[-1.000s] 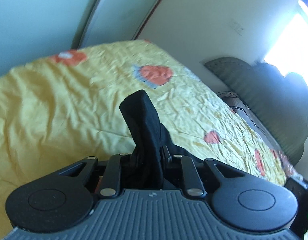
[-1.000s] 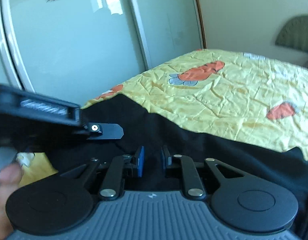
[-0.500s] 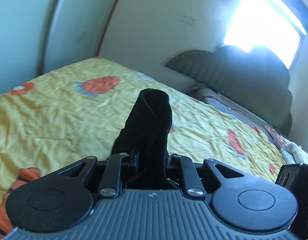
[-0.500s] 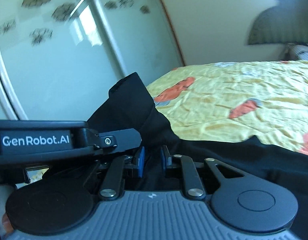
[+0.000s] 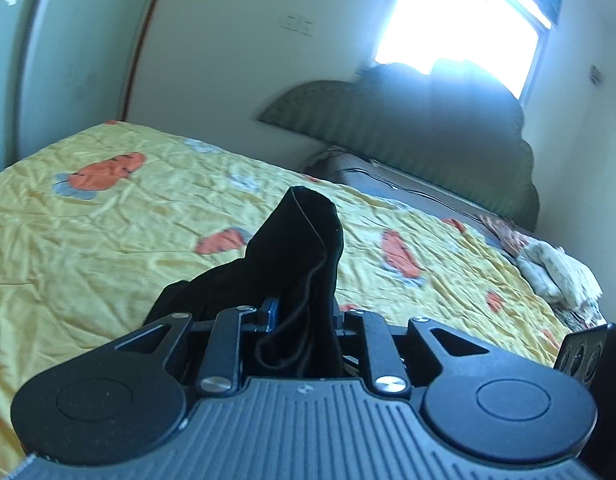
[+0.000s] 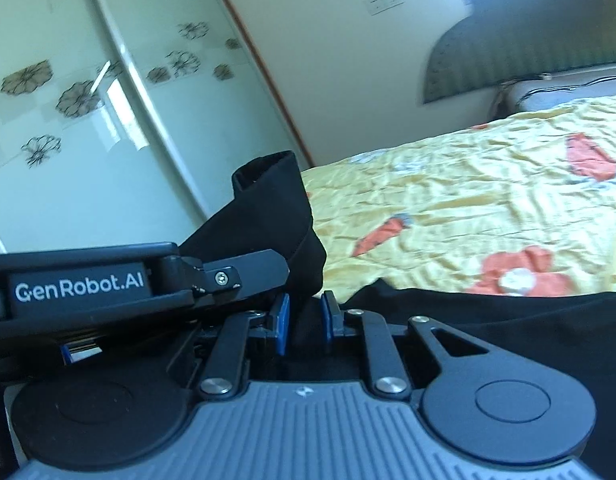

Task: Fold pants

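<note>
The black pants [image 5: 304, 248] are bunched between my left gripper's [image 5: 304, 316] blue pads, with a hem sticking up above the yellow bed. My left gripper is shut on them. In the right wrist view my right gripper [image 6: 306, 318] is shut on the pants, its blue pads narrowly apart with black cloth [image 6: 487, 320] between and spreading to the right. The left gripper's body [image 6: 108, 280] lies close at the left, with the raised cloth end [image 6: 276, 216] above it.
A yellow bedspread [image 5: 108, 240] with orange carrot prints covers the bed. A dark green headboard [image 5: 407, 136] and bright window stand at the far end. Crumpled light bedding [image 5: 555, 272] lies at the right. Glass wardrobe doors [image 6: 88, 120] stand at the left.
Both grippers have lifted and swung with the pants toward the headboard end of the bed. The two grippers have come close together. The grip on the cloth is unchanged.
</note>
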Tool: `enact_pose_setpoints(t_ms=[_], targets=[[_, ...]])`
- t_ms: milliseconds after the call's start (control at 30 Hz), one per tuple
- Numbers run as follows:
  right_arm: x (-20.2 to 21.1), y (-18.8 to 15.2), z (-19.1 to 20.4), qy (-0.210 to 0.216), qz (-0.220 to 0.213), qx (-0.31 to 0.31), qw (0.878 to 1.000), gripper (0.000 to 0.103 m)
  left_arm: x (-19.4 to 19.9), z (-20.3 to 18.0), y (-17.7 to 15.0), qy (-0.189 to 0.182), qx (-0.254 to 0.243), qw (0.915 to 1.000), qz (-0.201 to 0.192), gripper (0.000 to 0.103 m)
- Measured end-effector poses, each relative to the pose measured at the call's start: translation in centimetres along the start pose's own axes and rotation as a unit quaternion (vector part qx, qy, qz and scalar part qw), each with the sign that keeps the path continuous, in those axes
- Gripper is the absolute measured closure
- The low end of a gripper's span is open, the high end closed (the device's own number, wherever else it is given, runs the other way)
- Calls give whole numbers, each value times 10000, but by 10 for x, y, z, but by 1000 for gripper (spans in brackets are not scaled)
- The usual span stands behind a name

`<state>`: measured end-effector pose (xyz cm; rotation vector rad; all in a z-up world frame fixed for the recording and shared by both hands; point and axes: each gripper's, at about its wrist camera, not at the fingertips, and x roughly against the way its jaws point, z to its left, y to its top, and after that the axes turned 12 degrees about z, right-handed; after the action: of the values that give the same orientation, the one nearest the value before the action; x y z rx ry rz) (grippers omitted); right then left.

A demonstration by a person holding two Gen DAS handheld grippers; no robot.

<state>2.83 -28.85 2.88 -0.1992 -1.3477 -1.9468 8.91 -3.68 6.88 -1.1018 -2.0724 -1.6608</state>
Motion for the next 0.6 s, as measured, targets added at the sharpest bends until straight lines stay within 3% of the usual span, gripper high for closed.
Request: enact_pose_setpoints(t_ms=[600], targets=[[70,-15,-82,-477,-448,-887,9939,86,-41,-94,-20,-556,-745,9952,311,83]])
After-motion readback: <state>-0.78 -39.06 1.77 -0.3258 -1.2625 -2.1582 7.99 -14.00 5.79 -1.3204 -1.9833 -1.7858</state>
